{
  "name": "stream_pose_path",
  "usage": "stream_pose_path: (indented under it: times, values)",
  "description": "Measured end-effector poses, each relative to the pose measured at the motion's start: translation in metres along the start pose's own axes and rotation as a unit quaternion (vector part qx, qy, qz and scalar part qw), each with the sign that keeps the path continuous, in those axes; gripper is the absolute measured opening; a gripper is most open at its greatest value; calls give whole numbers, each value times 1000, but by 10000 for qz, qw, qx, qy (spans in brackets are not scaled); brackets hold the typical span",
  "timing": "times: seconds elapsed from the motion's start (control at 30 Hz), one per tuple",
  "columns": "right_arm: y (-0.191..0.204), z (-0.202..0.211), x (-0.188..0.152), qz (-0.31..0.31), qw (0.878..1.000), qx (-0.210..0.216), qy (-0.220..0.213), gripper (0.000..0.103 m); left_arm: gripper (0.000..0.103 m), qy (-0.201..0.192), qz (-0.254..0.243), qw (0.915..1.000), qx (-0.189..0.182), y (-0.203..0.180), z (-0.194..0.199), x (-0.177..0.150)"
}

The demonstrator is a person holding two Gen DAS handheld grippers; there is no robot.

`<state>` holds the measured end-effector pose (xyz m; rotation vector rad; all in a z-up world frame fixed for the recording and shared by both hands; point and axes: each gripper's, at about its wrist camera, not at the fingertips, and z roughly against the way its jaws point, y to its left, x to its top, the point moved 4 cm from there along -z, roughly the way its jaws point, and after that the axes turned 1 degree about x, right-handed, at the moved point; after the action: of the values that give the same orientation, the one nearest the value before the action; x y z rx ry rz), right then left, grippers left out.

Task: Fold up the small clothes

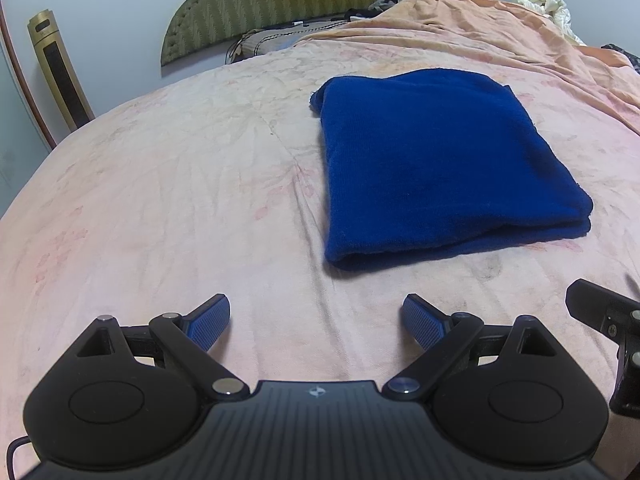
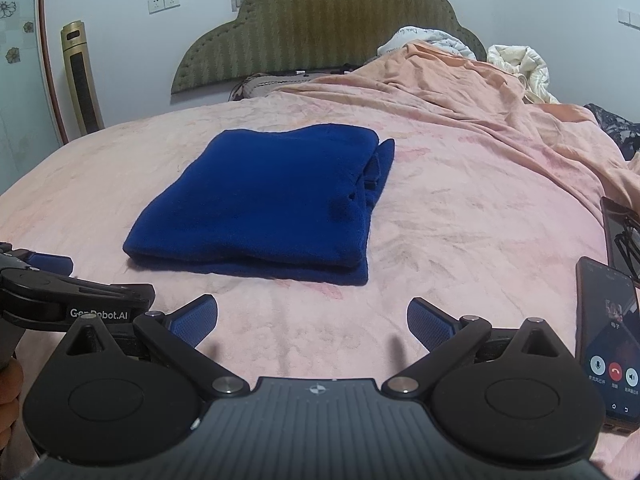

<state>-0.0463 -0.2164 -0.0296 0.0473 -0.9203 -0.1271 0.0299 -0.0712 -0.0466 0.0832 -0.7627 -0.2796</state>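
Left wrist view: the blue garment (image 1: 436,168) lies on the pink bedspread (image 1: 180,200) as a flat, layered rectangle, its thick fold edge toward the camera. The left gripper (image 1: 316,322) hangs short of it with fingers spread wide, holding nothing.

Right wrist view: the same garment (image 2: 260,200) sits ahead and left of the right gripper (image 2: 312,322), whose fingers are likewise spread and empty. Loose inner layers peek out along the garment's right side. A phone (image 2: 608,344) lies just right. The folding looks essentially finished; perhaps only tidying that ragged edge remains.
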Motion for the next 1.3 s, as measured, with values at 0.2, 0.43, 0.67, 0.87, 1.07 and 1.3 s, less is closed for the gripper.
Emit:
stream_pose_path:
  times: [0.2,0.43,0.67,0.87,1.07,1.3]
  values:
    - [-2,-5,-1,-172,9998,-43,108,103,94,16,25,10000,12,1,0,-1]
    - [0,-4,-2,-98,9999,-15,107,103,94,0,-13,10000,17,0,1,-1]
    - [3,-2,-2,-6,10000,-22,82,103,94,12,-18,10000,11,-1,1,-1]
    - [3,0,0,-57,10000,-49,57,103,94,1,-15,10000,21,-1,1,-1]
    - [4,6,3,-158,9998,120,-39,103,94,-10,-7,10000,12,-1,2,-1]
    - [6,4,4,-125,9998,140,31,103,94,6,24,10000,7,-1,4,-1]
